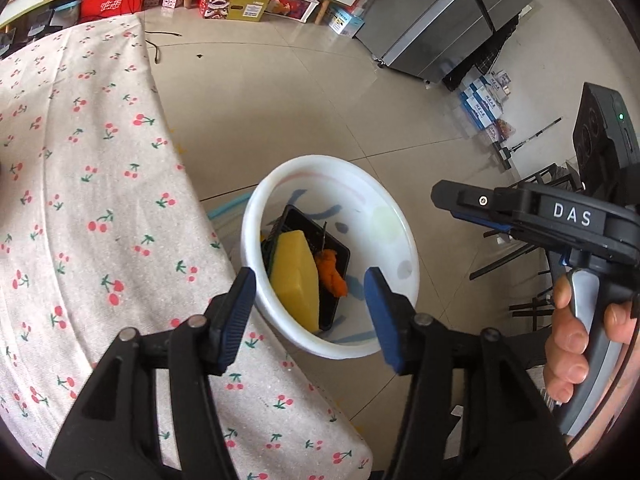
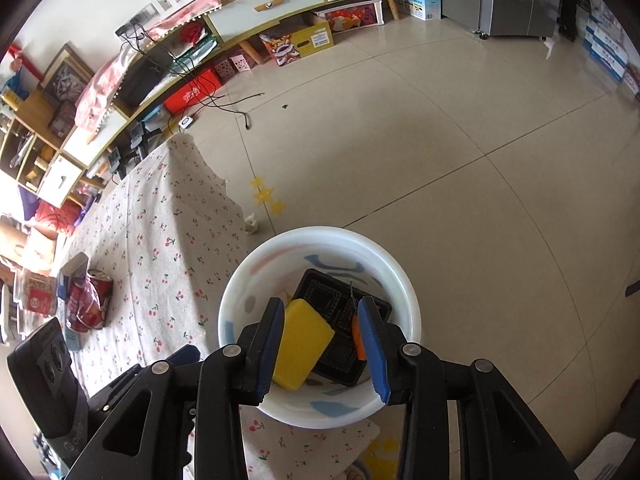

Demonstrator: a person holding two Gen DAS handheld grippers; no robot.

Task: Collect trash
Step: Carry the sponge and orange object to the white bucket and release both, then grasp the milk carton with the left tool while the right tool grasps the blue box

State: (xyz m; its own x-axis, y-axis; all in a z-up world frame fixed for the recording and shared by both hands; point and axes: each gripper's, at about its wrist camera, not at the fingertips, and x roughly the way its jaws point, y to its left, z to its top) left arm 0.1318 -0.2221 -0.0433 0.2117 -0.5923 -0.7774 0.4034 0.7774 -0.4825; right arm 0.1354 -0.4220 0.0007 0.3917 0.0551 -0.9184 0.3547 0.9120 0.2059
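Observation:
A white bin (image 1: pixel 256 216) stands on the floor against the table's edge. In it lie a yellow sponge (image 1: pixel 298 276), a black plastic tray (image 1: pixel 336 248) and an orange scrap (image 1: pixel 330 272). My left gripper (image 1: pixel 310 284) hangs open above the bin with nothing between its pads. My right gripper (image 2: pixel 320 312) is open too, right over the bin (image 2: pixel 320 234), above the sponge (image 2: pixel 304 344) and the tray (image 2: pixel 336 308), gripping nothing. A crushed red can (image 2: pixel 88 300) and a small blue carton (image 2: pixel 72 272) lie on the cherry-print tablecloth (image 2: pixel 168 240).
A hand (image 1: pixel 568 344) holds the right gripper's handle at the right of the left wrist view. Beyond the tiled floor (image 2: pixel 440 160) are a low cabinet (image 2: pixel 280 0) with boxes under it, a loose cable (image 2: pixel 236 108) and a grey fridge (image 1: pixel 452 20). Black chair legs (image 1: pixel 520 256) stand right of the bin.

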